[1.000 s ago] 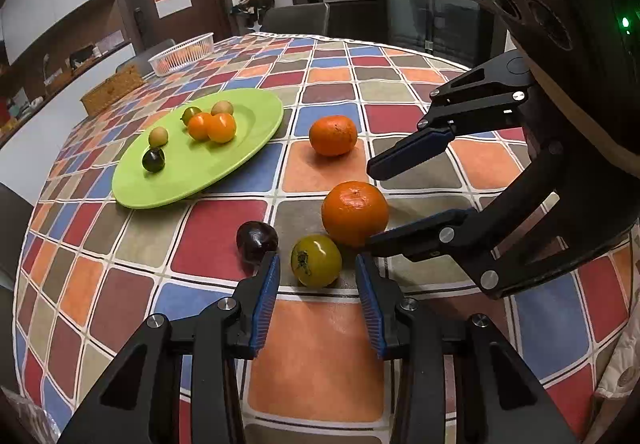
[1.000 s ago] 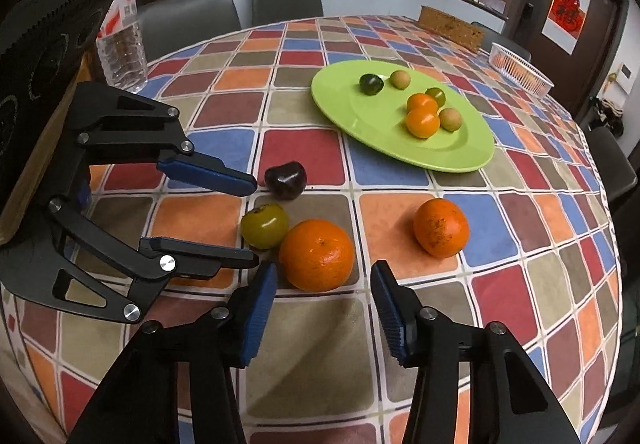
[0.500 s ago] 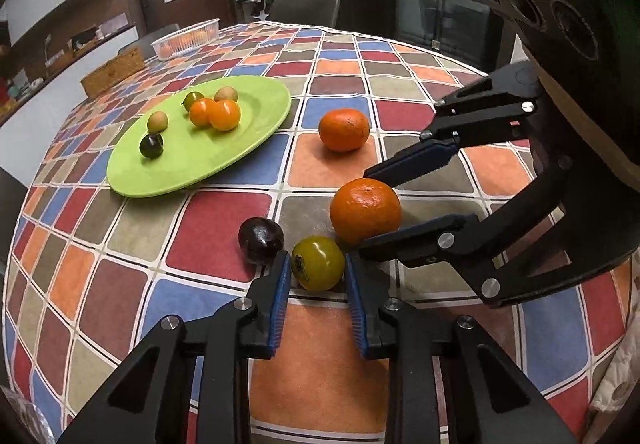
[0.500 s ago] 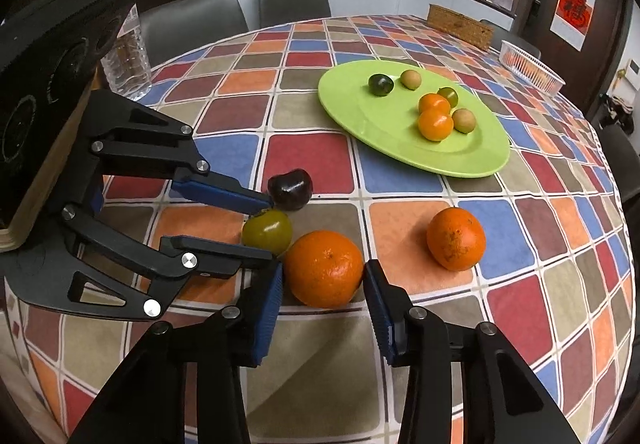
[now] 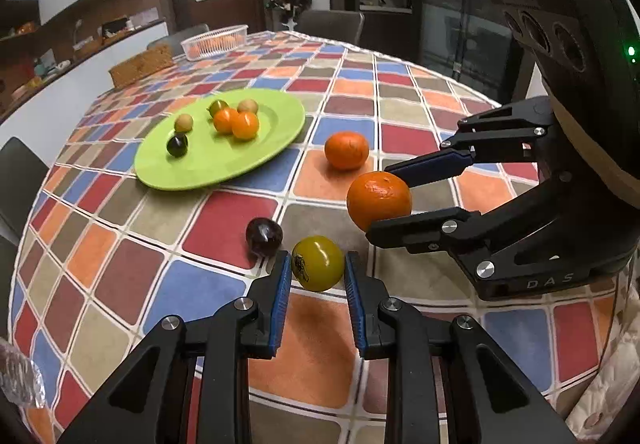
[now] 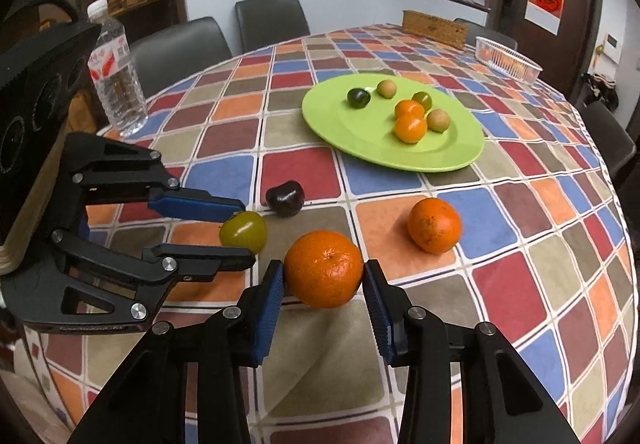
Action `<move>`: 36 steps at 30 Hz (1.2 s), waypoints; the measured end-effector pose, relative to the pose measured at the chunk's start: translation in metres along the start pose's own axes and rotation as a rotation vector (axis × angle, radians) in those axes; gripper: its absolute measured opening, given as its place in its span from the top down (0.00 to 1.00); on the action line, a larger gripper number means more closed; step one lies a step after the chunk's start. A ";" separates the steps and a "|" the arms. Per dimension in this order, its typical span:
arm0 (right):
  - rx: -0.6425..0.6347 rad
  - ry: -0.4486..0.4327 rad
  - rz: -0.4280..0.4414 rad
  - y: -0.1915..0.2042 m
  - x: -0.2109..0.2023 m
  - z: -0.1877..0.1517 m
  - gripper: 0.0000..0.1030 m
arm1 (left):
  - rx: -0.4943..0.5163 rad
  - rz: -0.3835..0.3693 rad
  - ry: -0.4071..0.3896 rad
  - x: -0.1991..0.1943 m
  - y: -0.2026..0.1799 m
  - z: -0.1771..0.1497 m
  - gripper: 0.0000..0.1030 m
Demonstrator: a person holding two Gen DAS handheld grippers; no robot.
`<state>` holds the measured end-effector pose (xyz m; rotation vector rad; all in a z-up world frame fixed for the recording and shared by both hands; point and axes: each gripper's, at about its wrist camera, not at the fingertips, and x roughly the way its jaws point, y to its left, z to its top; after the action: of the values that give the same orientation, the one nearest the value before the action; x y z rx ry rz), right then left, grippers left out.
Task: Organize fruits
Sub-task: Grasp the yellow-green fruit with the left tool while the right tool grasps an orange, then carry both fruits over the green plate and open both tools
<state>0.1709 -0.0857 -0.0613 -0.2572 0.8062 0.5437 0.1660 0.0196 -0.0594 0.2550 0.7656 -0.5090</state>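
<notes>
Left gripper [image 5: 317, 272] pinches round yellow-green fruit [image 5: 317, 263]; right gripper [image 6: 323, 278] pinches round orange mandarin [image 6: 323, 268]. Open checkered tablecloth [image 6: 540, 244] ahead of fingers.

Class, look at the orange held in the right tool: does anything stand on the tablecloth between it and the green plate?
Nothing visible blocks it. The held orange faces bare cloth up to the green plate; the dark plum lies left of that line, the loose orange right of it.
</notes>
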 end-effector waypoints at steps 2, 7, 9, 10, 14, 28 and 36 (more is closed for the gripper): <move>0.007 -0.016 -0.004 0.000 -0.006 0.001 0.60 | -0.006 0.013 -0.018 -0.007 -0.002 0.003 0.74; 0.029 -0.065 -0.021 -0.001 -0.024 0.006 0.60 | -0.030 0.051 -0.065 -0.024 -0.004 0.010 0.74; 0.041 -0.086 -0.028 -0.002 -0.031 0.008 0.60 | -0.045 0.067 -0.083 -0.029 -0.004 0.013 0.74; 0.044 -0.093 -0.033 -0.002 -0.034 0.009 0.60 | -0.053 0.072 -0.090 -0.031 -0.003 0.014 0.74; 0.062 -0.118 -0.045 -0.006 -0.042 0.013 0.60 | -0.083 0.097 -0.119 -0.039 -0.001 0.021 0.74; 0.109 -0.227 -0.084 -0.025 -0.058 0.049 0.60 | -0.140 0.180 -0.192 -0.053 0.016 0.049 0.74; 0.112 -0.235 -0.098 -0.042 -0.051 0.076 0.60 | -0.154 0.209 -0.216 -0.046 0.031 0.072 0.74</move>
<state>0.2118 -0.1077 0.0285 -0.1260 0.5903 0.4259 0.1971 0.0328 0.0253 0.1317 0.5570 -0.2720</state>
